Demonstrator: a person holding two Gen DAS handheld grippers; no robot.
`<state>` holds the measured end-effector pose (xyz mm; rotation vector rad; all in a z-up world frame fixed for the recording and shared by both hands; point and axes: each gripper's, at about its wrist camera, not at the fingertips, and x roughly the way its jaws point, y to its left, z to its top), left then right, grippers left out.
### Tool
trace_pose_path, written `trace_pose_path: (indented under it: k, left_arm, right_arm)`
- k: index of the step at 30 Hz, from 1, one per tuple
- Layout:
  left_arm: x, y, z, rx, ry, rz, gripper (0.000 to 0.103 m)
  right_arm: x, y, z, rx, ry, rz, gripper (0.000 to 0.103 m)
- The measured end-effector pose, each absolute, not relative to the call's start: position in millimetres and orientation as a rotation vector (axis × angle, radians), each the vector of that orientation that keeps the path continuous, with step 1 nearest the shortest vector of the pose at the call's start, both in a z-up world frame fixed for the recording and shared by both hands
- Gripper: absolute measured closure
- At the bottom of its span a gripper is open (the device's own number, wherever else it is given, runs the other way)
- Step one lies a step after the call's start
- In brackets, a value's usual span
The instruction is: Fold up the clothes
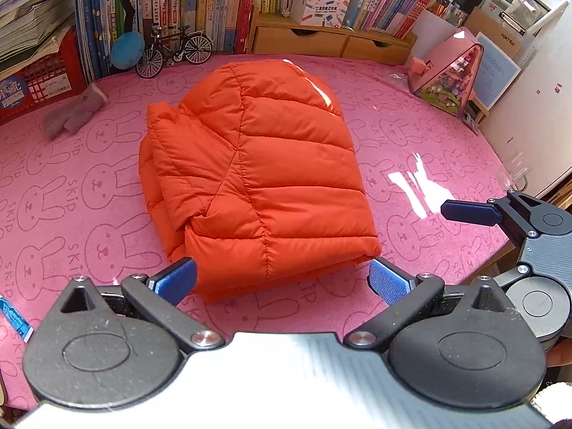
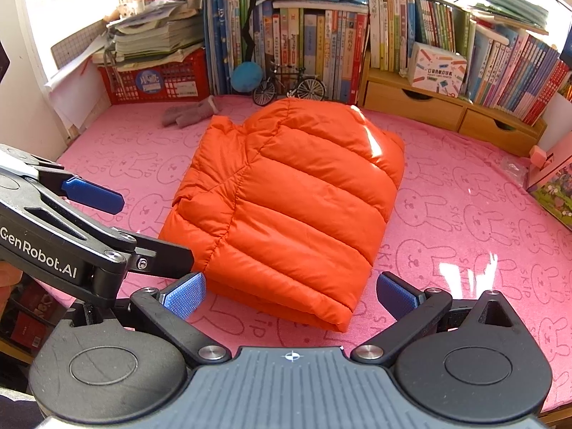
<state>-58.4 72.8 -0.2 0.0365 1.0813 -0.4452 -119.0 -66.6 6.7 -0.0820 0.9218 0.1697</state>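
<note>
— How do the jaws stand?
— Left gripper (image 1: 282, 280) and right gripper (image 2: 291, 295) both gape, holding nothing.
— The jacket (image 1: 257, 178)?
— Folded on the pink mat (image 1: 422, 150), just beyond them.
— Behind it?
— Books (image 2: 321, 39), a toy bike (image 1: 175, 50), a grey glove (image 1: 75, 111).

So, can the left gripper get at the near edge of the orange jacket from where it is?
Probably yes. The left gripper is open, its fingers either side of the folded orange jacket at its near edge, and nothing lies between them on the pink mat.
</note>
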Motion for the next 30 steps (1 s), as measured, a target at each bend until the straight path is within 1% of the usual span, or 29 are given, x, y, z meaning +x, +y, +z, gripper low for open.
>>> trace_pose_path:
  k: [17, 30]
  left_arm:
    - [-46, 67, -12, 0.124, 1.129, -0.334, 0.000]
    - [-38, 72, -17, 0.057, 1.152, -0.340, 0.000]
  right_arm:
    - [-107, -66, -2, -0.101, 0.954, 0.147, 0.000]
    - [-99, -67, -7, -0.093, 0.972, 0.139, 0.000]
